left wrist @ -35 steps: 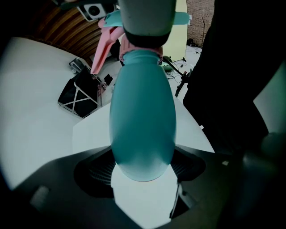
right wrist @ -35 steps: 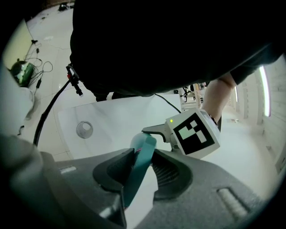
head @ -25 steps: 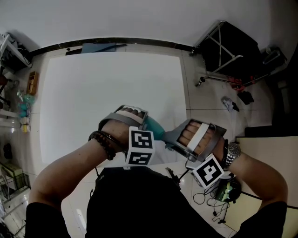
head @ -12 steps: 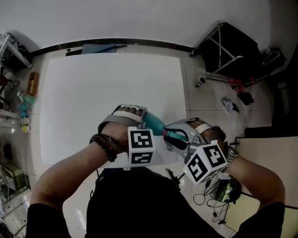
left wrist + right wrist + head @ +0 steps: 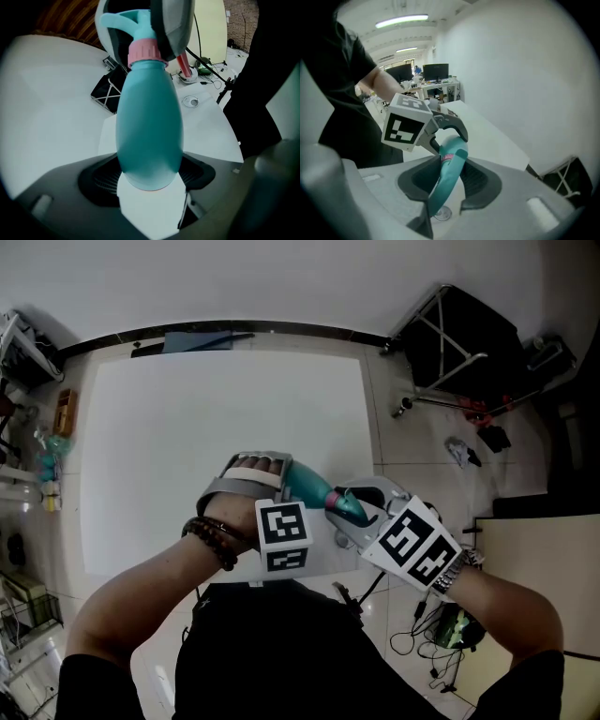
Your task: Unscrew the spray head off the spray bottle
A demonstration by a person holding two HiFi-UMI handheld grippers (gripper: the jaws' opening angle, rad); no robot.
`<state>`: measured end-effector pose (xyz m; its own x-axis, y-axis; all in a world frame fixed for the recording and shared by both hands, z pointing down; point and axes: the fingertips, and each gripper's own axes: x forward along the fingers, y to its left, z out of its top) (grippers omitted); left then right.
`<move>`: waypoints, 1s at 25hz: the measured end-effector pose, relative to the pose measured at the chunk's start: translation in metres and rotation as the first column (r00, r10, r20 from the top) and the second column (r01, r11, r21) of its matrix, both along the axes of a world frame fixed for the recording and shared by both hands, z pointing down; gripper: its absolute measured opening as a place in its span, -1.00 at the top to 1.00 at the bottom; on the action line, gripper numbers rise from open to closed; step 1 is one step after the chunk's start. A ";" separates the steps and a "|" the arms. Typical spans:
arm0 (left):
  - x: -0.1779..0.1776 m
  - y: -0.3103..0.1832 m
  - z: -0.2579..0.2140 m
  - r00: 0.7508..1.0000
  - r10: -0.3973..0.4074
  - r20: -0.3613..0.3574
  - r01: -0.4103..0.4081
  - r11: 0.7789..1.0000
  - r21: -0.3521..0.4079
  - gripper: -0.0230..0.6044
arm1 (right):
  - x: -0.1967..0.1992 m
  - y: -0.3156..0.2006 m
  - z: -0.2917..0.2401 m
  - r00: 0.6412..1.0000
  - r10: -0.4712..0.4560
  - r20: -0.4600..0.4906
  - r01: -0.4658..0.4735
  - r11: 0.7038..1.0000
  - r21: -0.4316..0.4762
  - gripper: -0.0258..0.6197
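left gripper (image 5: 281, 480) on the belly, right gripper (image 5: 364, 514) on the top: a smooth bottle (image 5: 149, 117) that may spin

left gripper is clenched wide around the fat lower part of the teal bottle, whose rounded base sits between the dark pads, nearest that gripper's camera. from there the bottle runs straight out ahead of the jaws, lying about level in the air over the near edge of the white table (image 5: 206, 418).

at the far end from the left gripper comes the pink collar (image 5: 146, 49), which looks ridged, and past it the teal spray head (image 5: 450, 168). the right gripper is grasping that head, which is pinched narrowly between its pads with the collar just beyond them.

judging by looks, this is light moulded plastic; whether there is liquid inside cannot be told. the belly is glossy and curved, so it will likely slip round in the pads if held loosely, yet the wall is probably thin and would dent under a hard squeeze. the widest part is the sensible hold for the left side. the head is stiffer and irregular, giving good purchase, though the thread likely turns at the collar.
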<state>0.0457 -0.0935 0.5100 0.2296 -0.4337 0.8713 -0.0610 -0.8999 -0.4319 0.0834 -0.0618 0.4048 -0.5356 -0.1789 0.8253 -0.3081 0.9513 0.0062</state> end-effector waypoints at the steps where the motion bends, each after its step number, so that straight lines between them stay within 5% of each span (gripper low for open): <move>1: 0.000 -0.001 0.000 1.000 -0.004 0.000 0.004 1.000 0.006 -0.36 | 0.001 -0.002 0.000 0.999 0.042 0.015 -0.041 0.999 -0.029 0.56; 5: -0.001 -0.005 0.001 1.000 -0.025 -0.005 0.025 0.999 0.027 -0.35 | 0.005 -0.010 0.003 0.976 0.208 0.070 -0.195 0.968 -0.157 0.56; 8: -0.002 -0.010 0.000 0.999 -0.036 0.002 0.036 0.998 0.055 -0.35 | 0.008 -0.016 0.004 0.930 0.352 0.108 -0.311 0.908 -0.281 0.56; 11: -0.005 -0.013 0.000 0.999 -0.048 0.011 0.047 0.995 0.083 -0.35 | 0.010 -0.021 0.008 0.854 0.504 0.131 -0.408 0.804 -0.434 0.56; 15: -0.006 -0.017 -0.002 0.998 -0.053 0.034 0.048 0.990 0.133 -0.35 | 0.015 -0.023 0.012 0.724 0.679 0.124 -0.471 0.618 -0.630 0.56; 17: -0.007 -0.019 -0.001 0.998 -0.053 0.037 0.047 0.988 0.149 -0.35 | 0.015 -0.023 0.014 0.672 0.731 0.116 -0.478 0.548 -0.687 0.55; 20: -0.007 -0.018 0.003 0.998 -0.061 0.018 0.058 0.989 0.136 -0.35 | 0.014 -0.025 0.017 0.645 0.757 0.106 -0.479 0.508 -0.716 0.55; 25: -0.002 -0.010 0.014 0.996 -0.085 -0.013 0.086 0.992 0.097 -0.35 | 0.018 -0.023 0.026 0.654 0.754 0.066 -0.492 0.489 -0.720 0.55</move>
<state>0.0433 -0.1031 0.5243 0.1956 -0.5348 0.8221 -0.1403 -0.8449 -0.5162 0.1011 -0.0845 0.4309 -0.7370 -0.1295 0.6634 -0.6727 0.2359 -0.7013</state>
